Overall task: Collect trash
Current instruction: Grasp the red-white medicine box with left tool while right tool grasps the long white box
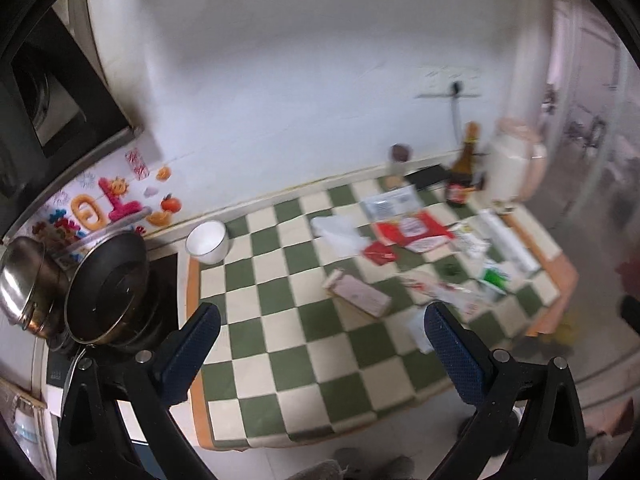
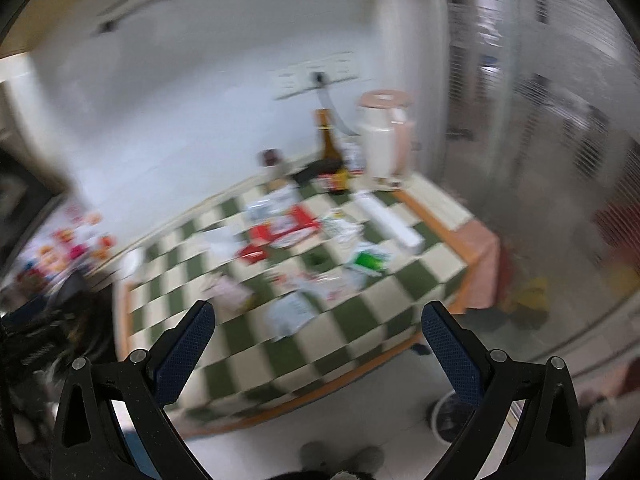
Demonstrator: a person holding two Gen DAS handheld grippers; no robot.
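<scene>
Hovering above the near edge of a table w/ a green-and-cream checked cloth (image 1: 280,344), both tools are up in the air and well apart from anything on it. Left gripper (image 1: 322,322) has its jaws spread wide, nothing between the blue pads; right gripper (image 2: 318,320) likewise wide open and empty. Trash sits scattered over the far-right half of the cloth: a red wrapper (image 1: 412,232) roughly mid-pile, a smaller red scrap (image 1: 380,255) just in front of it, a crumpled white tissue or bag (image 1: 336,232) to its left, a pale pink carton (image 1: 358,292) lying on its side nearer the camera, a clear packet w/ red print (image 1: 444,290) beside that, a green-and-white packet (image 1: 494,278) toward the right edge, and a long white roll or tube (image 1: 510,246) along the far-right side. A brown bottle (image 1: 464,172) stands upright at the back near the wall, w/ a cream jug or kettle (image 1: 514,168) just right of it. A white bowl (image 1: 208,242) stands alone at the back-left corner of the cloth. Left of the table, a dark pan (image 1: 108,288) leans beside a steel pot (image 1: 28,280) on the stove. Right-wrist view is badly motion-blurred, so small items there can't be told apart, but the same red wrapper (image 2: 288,226) and brown bottle (image 2: 332,160) show.
</scene>
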